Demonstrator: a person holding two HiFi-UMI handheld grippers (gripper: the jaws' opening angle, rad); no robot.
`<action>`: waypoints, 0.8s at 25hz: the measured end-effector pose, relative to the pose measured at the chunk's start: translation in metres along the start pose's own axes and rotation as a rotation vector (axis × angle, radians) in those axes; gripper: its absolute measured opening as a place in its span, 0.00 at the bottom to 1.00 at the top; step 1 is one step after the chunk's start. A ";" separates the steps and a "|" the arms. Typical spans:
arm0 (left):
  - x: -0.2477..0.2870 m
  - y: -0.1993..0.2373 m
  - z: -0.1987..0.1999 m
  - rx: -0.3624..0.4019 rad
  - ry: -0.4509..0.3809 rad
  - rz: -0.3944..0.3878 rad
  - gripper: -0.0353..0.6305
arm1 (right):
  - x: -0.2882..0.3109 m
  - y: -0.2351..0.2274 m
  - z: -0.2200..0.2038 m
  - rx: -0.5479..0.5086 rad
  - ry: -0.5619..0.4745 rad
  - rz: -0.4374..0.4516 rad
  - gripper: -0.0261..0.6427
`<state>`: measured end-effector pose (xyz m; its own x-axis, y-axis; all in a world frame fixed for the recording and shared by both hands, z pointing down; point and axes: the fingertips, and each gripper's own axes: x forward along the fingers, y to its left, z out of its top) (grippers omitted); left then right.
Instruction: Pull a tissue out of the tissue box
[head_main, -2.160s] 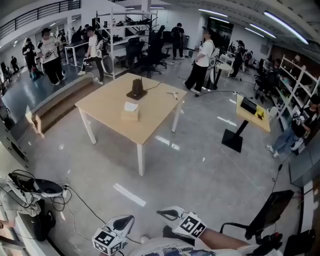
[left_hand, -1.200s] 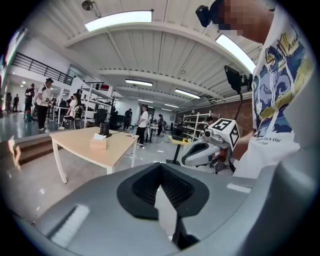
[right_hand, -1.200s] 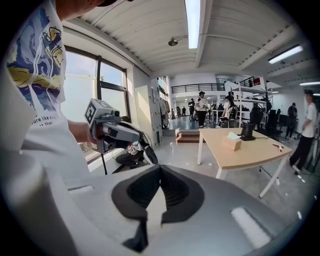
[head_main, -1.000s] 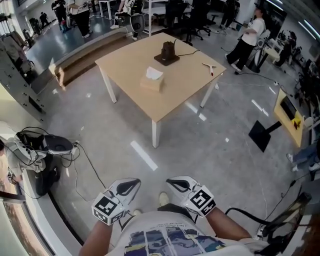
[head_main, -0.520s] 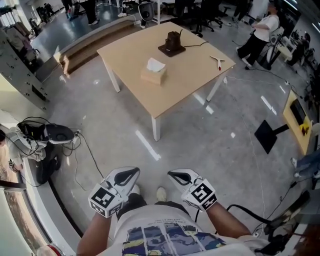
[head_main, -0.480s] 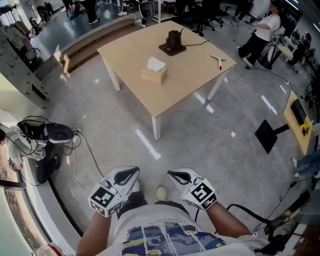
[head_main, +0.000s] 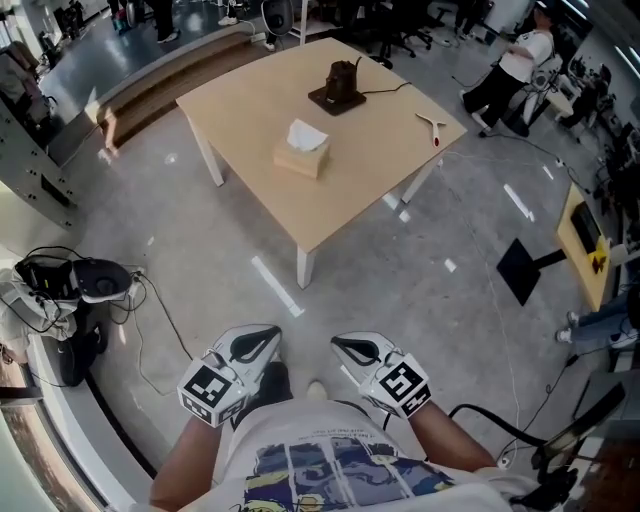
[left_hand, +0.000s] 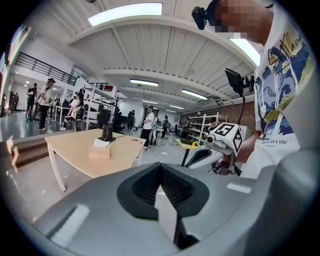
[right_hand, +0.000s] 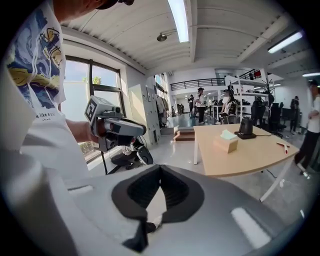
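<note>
A tan tissue box (head_main: 302, 158) with a white tissue (head_main: 306, 134) sticking out of its top stands near the middle of a light wooden table (head_main: 350, 175), far ahead of me. Both grippers are held low, close to my body, well short of the table. My left gripper (head_main: 268, 333) is shut and empty, and so is my right gripper (head_main: 338, 344). The left gripper view shows the left gripper's (left_hand: 160, 167) jaws meeting, with the box (left_hand: 100, 151) far off at the left. In the right gripper view the right gripper's (right_hand: 160, 168) jaws are also together, and the box (right_hand: 226, 143) lies far off at the right.
A black device (head_main: 337, 86) with a cable and a small red-and-white tool (head_main: 432, 125) also lie on the table. A bag and tangled cables (head_main: 75, 285) sit on the grey floor at the left. A yellow stand (head_main: 578, 235) is at the right, with people (head_main: 510, 60) beyond.
I have walked toward the table, which now looks a little nearer. Both grippers came along at the same height in front of my body, jaws still shut.
</note>
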<state>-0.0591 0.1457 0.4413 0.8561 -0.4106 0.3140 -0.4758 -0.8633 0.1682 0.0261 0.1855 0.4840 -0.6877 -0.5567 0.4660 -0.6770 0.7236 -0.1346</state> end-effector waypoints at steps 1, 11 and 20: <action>0.002 0.010 0.004 0.006 -0.003 -0.012 0.06 | 0.007 -0.005 0.007 0.000 0.000 -0.010 0.04; 0.004 0.106 0.028 0.058 -0.007 -0.103 0.06 | 0.089 -0.036 0.075 -0.011 -0.005 -0.069 0.04; 0.014 0.151 0.035 0.056 -0.010 -0.167 0.06 | 0.128 -0.055 0.105 -0.011 -0.007 -0.111 0.04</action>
<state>-0.1119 -0.0008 0.4385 0.9243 -0.2625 0.2769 -0.3149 -0.9346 0.1651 -0.0521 0.0319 0.4589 -0.6105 -0.6363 0.4716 -0.7462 0.6616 -0.0733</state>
